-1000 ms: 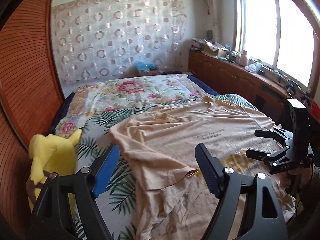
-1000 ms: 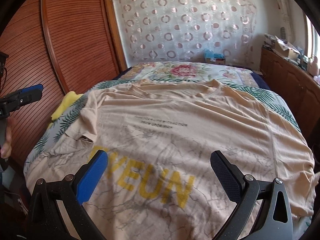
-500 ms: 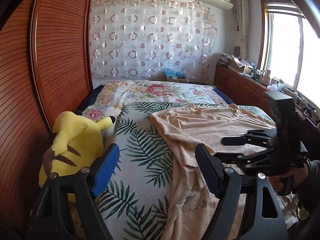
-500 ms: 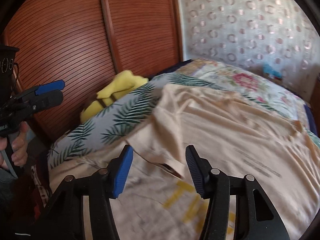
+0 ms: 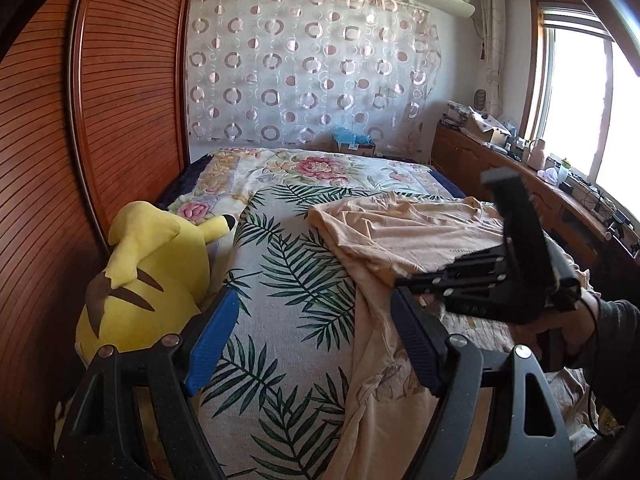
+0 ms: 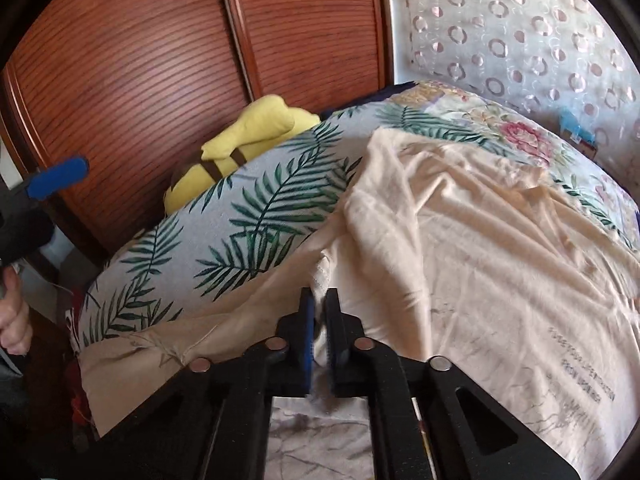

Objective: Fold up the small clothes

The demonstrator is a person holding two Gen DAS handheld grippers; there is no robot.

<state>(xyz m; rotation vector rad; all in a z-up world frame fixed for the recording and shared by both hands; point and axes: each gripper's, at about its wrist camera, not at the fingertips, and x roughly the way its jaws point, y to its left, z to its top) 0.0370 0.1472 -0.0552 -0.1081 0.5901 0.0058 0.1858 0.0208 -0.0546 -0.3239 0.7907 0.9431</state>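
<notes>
1. The peach T-shirt is lying spread across the bed, its near left part lifted off the palm-leaf sheet.
2. The right gripper is pinching a fold of that shirt between its nearly closed fingers, close to the shirt's left edge.
3. The left gripper is hanging with its fingers spread wide and gripping nothing, over the bare sheet just left of the shirt.
4. A yellow plush toy is sitting beyond the shirt's left side, against the wooden wardrobe.
</notes>
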